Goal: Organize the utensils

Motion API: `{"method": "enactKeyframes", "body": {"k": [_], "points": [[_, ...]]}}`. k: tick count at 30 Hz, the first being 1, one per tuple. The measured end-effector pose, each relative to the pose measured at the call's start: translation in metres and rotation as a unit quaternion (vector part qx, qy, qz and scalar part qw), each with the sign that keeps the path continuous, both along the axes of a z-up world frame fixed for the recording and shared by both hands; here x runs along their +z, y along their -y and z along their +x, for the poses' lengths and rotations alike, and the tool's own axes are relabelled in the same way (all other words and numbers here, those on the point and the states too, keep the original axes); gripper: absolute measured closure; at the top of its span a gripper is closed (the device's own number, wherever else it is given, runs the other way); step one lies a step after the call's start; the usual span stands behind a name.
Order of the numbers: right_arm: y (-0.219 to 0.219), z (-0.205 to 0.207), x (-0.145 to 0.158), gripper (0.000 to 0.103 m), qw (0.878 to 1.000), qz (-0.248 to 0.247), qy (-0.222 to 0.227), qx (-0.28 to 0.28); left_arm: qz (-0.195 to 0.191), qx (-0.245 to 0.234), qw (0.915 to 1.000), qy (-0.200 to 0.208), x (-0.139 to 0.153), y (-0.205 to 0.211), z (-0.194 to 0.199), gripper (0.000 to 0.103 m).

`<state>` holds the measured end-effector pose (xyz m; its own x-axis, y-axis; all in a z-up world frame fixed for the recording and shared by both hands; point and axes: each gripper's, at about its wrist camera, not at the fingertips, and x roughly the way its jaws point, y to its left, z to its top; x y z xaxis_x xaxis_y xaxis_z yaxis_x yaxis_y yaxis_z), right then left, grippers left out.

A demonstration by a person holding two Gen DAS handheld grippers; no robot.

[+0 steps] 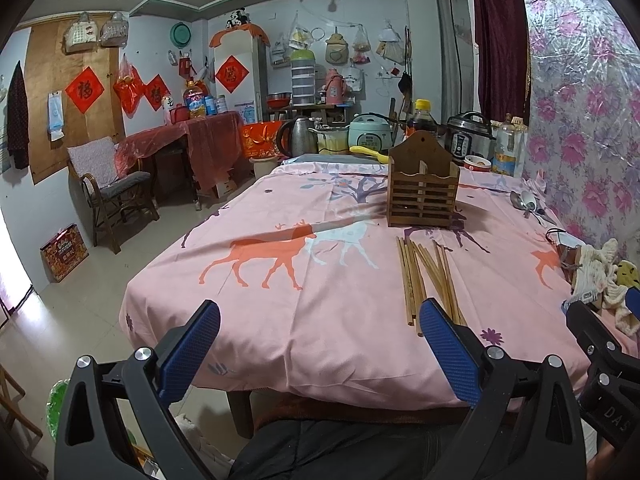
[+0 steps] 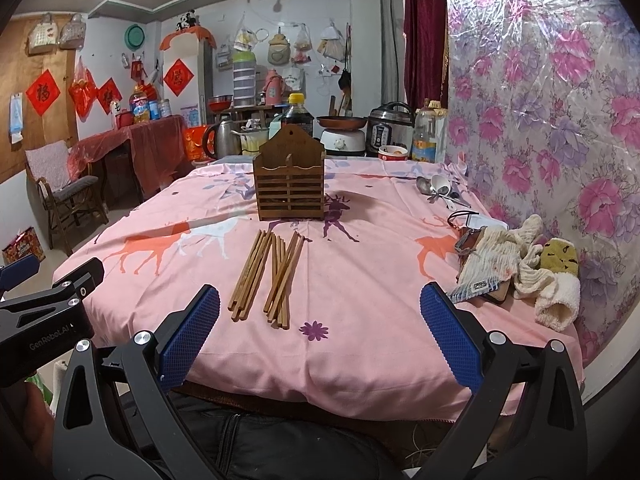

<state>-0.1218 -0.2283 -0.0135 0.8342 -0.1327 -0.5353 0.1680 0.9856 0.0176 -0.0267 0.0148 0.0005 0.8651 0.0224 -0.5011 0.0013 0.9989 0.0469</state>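
Several wooden chopsticks (image 2: 268, 278) lie loose on the pink deer-print tablecloth (image 2: 360, 340), also in the left wrist view (image 1: 428, 276). A slatted wooden utensil holder (image 2: 289, 180) stands upright behind them, also in the left wrist view (image 1: 422, 186). Several spoons (image 2: 438, 190) lie at the far right near the wall, also in the left wrist view (image 1: 528, 202). My left gripper (image 1: 320, 344) is open and empty above the table's near edge, left of the chopsticks. My right gripper (image 2: 320, 330) is open and empty, just short of the chopsticks.
A pile of cloths and socks (image 2: 524, 264) lies on the table's right side by the flowered wall. Kettle (image 2: 222, 136), rice cookers (image 2: 390, 128), a sauce bottle (image 2: 297, 114) and an oil bottle crowd the far end. A chair (image 1: 110, 188) stands on the floor at left.
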Motion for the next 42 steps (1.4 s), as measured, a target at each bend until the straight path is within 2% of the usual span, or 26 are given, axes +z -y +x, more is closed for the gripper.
{"method": "enactKeyframes", "body": {"k": [9,13,20,27,31,34,42], "points": [[0.007,0.003,-0.004,0.006,1.0,0.013,-0.007,-0.005,-0.007,0.003,0.9998,-0.016,-0.006,-0.003,0.006,0.005],[0.023,0.005,-0.003,0.006,1.0,0.01,0.002,-0.03,-0.012,0.006,0.9995,-0.028,-0.012,-0.005,0.014,0.005],[0.061,0.027,-0.029,0.006,0.996,0.061,-0.039,-0.061,-0.027,0.01,0.9946,-0.1,-0.042,-0.014,0.049,0.005],[0.065,0.062,-0.055,0.006,0.996,0.033,-0.066,-0.046,-0.016,-0.025,0.9871,-0.157,-0.08,-0.004,0.082,0.005],[0.058,0.08,-0.073,0.006,0.995,0.031,-0.088,-0.028,-0.012,-0.052,0.9837,-0.172,-0.093,0.007,0.095,0.005],[0.054,0.089,-0.085,0.006,0.994,0.031,-0.102,-0.02,0.005,-0.073,0.9818,-0.175,-0.104,0.02,0.103,0.005],[0.062,0.087,-0.101,0.006,0.994,0.046,-0.095,-0.016,0.035,-0.113,0.9758,-0.184,-0.126,0.049,0.121,0.005]]}}
